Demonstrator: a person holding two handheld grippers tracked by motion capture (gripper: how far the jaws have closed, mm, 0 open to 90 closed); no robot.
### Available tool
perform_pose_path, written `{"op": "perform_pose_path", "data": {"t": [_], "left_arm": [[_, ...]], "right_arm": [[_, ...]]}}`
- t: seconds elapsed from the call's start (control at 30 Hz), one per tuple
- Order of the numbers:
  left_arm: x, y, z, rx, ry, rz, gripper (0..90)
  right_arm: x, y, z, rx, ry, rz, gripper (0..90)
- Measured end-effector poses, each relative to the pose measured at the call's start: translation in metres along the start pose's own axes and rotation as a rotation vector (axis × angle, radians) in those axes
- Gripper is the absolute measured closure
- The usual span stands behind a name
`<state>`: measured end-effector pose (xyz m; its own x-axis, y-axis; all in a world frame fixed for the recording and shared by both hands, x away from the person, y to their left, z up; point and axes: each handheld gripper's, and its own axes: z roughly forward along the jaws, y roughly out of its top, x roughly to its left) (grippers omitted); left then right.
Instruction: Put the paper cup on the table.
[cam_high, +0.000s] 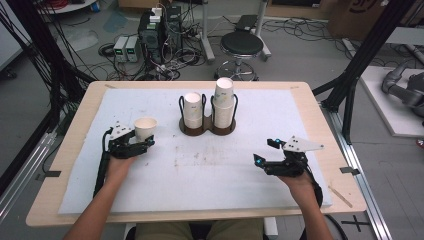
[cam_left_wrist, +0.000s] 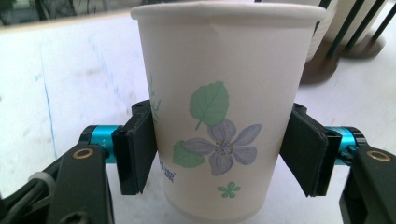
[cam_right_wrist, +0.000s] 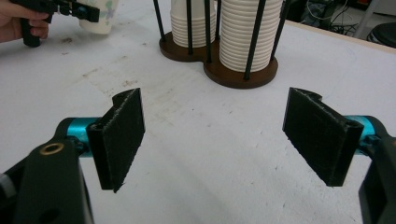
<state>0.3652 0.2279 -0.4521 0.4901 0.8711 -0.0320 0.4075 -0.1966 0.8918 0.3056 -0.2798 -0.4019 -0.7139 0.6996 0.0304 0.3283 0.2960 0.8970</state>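
the left claw pinched a flower-printed paper cup, its small blue writing unreadable, left of the cup holder on the desk; the right claw was spread.

Paper, wood and matt black pads

Smooth printed paper cup; rough matt gripper pads; dark wooden holder base; pale wood-edged worktop.
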Motion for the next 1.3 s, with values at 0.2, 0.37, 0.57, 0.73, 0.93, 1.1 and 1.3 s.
{"op": "perform_pose_path", "data": {"t": [0.2, 0.37, 0.57, 0.73, 0.93, 1.1, 1.3], "left_arm": [[-0.002, 0.001, -0.004, 0.050, 0.015, 0.009, 32.3], [-0.004, -0.001, -0.012, 0.105, 0.016, 0.024, 32.2], [-0.002, -0.004, -0.014, 0.123, 0.005, 0.008, 30.9], [-0.005, -0.004, -0.018, 0.100, -0.009, -0.012, 22.5], [-0.001, -0.004, -0.042, 0.041, -0.017, -0.022, 20.2], [0.002, -0.003, -0.067, -0.069, -0.019, -0.006, 19.7], [0.005, 0.001, -0.090, -0.277, -0.084, -0.070, 18.5]], "right_arm": [[0.000, 0.000, -0.001, 0.001, 0.000, 0.007, 21.5], [0.000, -0.001, -0.001, 0.003, 0.003, 0.005, 21.5], [0.000, -0.001, -0.003, 0.001, 0.000, 0.004, 21.5], [-0.001, -0.001, -0.005, -0.006, -0.003, 0.003, 21.5], [-0.001, -0.002, -0.006, -0.004, -0.006, 0.008, 21.5], [0.000, -0.004, -0.008, 0.002, -0.012, 0.010, 21.5], [0.000, -0.009, -0.014, 0.005, -0.039, 0.025, 21.5]]}}
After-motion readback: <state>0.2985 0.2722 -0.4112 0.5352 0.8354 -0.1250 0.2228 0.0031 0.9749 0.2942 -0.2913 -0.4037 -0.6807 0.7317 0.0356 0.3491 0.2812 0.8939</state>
